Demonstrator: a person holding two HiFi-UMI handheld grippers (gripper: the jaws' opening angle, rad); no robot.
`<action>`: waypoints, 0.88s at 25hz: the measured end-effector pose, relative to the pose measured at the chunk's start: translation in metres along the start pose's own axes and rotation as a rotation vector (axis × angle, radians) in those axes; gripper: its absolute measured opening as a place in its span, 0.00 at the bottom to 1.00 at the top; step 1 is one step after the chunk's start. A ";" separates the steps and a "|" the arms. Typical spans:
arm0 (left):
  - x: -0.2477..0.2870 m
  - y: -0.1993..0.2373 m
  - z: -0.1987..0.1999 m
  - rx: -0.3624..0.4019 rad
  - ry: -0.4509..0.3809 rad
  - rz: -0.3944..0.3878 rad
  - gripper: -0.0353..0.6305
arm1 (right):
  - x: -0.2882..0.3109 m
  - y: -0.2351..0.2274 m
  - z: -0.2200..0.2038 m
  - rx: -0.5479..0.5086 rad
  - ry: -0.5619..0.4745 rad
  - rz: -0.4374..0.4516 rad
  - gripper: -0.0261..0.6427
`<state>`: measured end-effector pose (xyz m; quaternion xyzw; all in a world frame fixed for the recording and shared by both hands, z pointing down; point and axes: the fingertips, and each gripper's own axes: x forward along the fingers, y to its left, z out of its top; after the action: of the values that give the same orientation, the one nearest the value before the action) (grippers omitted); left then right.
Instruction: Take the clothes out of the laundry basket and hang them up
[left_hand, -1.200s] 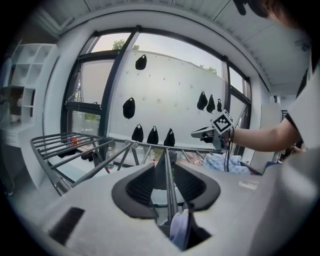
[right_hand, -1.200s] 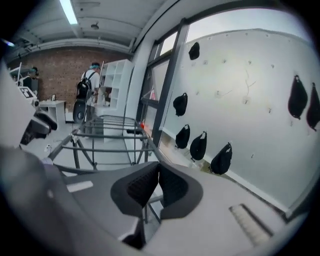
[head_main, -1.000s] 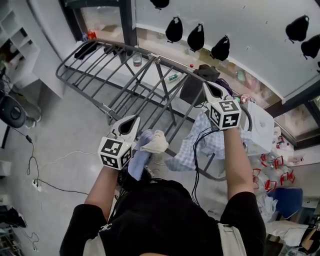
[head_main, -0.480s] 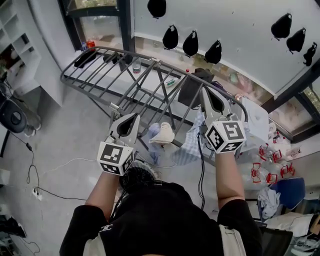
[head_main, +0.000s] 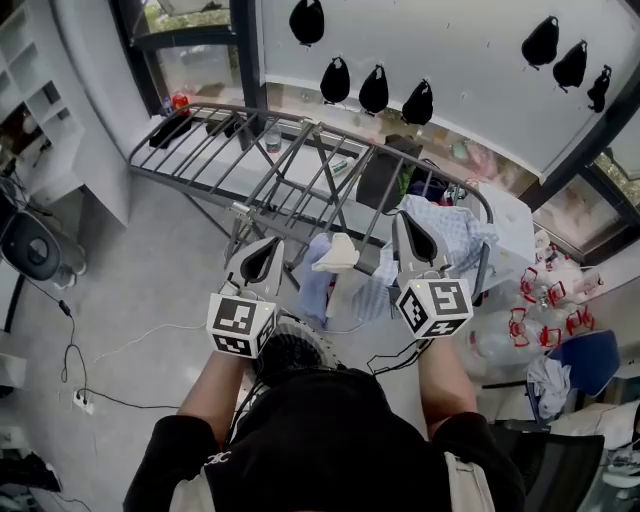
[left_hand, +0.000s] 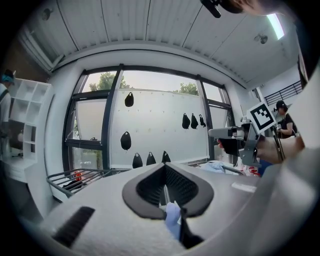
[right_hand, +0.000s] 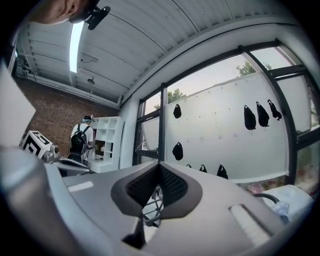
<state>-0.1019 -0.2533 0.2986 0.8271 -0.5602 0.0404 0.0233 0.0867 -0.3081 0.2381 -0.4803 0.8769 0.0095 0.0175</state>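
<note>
The grey drying rack (head_main: 300, 170) spreads across the middle of the head view. A light blue garment with a cream part (head_main: 322, 268) hangs at its near rail, between my two grippers. My left gripper (head_main: 263, 258) is shut on it; a fold of blue cloth (left_hand: 172, 220) shows pinched at the jaws in the left gripper view. My right gripper (head_main: 415, 232) is shut beside a pale blue checked shirt (head_main: 452, 222) draped on the rack's right end. No cloth shows between its pads (right_hand: 159, 187). A round dark basket (head_main: 292, 348) sits below my arms.
A dark garment (head_main: 383, 178) hangs on the rack's far side. Black bags (head_main: 374, 88) hang on the white wall. White shelving (head_main: 30, 90) stands at left, with cables (head_main: 75, 335) on the floor. A white box (head_main: 520, 245) and blue chair (head_main: 583, 365) crowd the right.
Both grippers have drawn back toward me along the rack. The blue and cream garment has come up with the left gripper to the near rail. The right gripper has left the dark garment.
</note>
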 end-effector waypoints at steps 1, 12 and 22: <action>-0.003 -0.002 -0.004 0.002 0.008 -0.004 0.06 | -0.004 0.003 -0.008 -0.002 0.013 -0.013 0.06; -0.014 -0.004 -0.023 -0.017 0.046 -0.011 0.06 | -0.017 0.025 -0.048 -0.024 0.072 -0.062 0.06; -0.007 -0.004 -0.022 0.028 0.048 0.008 0.06 | -0.018 0.024 -0.055 -0.035 0.072 -0.068 0.06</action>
<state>-0.1016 -0.2434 0.3200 0.8239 -0.5620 0.0679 0.0252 0.0751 -0.2814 0.2939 -0.5101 0.8598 0.0071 -0.0222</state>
